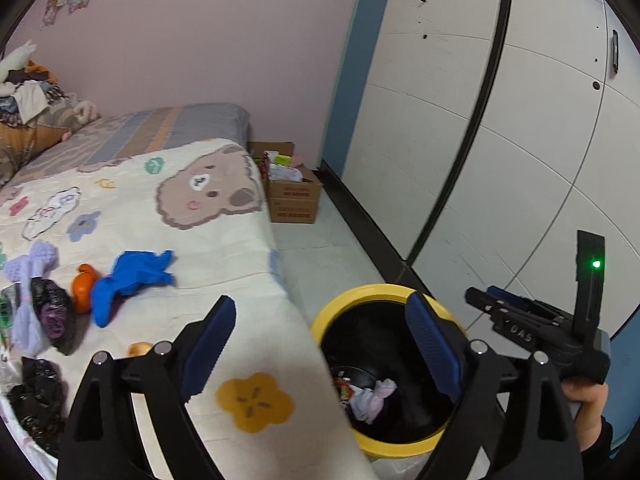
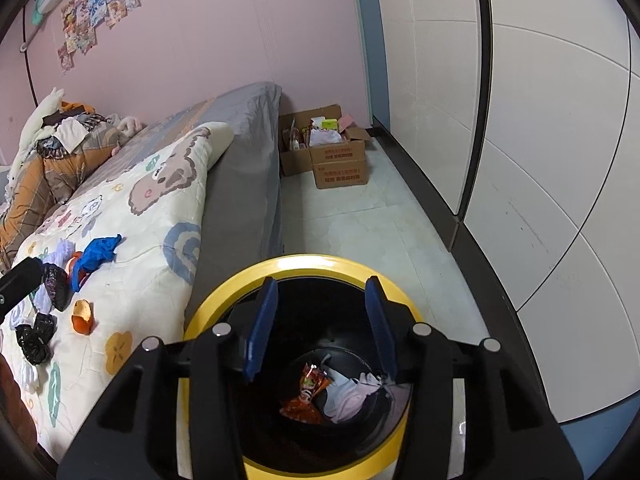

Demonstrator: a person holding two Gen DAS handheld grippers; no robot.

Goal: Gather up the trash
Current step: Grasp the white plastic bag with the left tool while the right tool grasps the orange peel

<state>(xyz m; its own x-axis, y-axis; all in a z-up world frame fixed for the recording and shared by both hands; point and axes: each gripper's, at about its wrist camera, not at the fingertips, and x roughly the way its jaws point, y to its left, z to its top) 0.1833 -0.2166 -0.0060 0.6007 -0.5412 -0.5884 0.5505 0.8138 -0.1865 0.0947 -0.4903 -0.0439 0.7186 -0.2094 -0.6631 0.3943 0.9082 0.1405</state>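
Your right gripper (image 2: 320,322) hangs over the mouth of the round black bin with the yellow rim (image 2: 224,292), its jaws parted and nothing between them; a red crinkled snack wrapper (image 2: 310,384) and a pale lilac wad of cloth or tissue (image 2: 352,396) lie at the bottom of the bin. Your left gripper (image 1: 320,344) straddles the edge of the bed, jaws spread wide and empty, one blue pad (image 1: 208,344) over the cream cartoon-bear quilt (image 1: 208,192) and the other over the bin.

More trash waits on the quilt: a crumpled blue glove-like piece (image 1: 128,280), two bits of orange peel (image 1: 82,286) (image 1: 140,348), two scrunched black plastic bags (image 1: 54,314) (image 1: 34,392) and a lilac knitted bundle (image 1: 32,280), all close together near the bed's edge.

The risks from here lie in that cluster. The peel by the blue piece touches it and sits just beside one black bag, so wide jaws coming down may take two things or pinch the quilt with them, and a tug on the cloth could roll loose peel off the bed onto the pale tiled floor (image 2: 360,220). Thin plastic may slip from a shallow bite and fall short of the bin. The two grippers sit near each other above the rim, so a swing back by the left one could clip the right one or knock the bin. Whether the lilac bundle is trash or a keepsake, you cannot tell from here.
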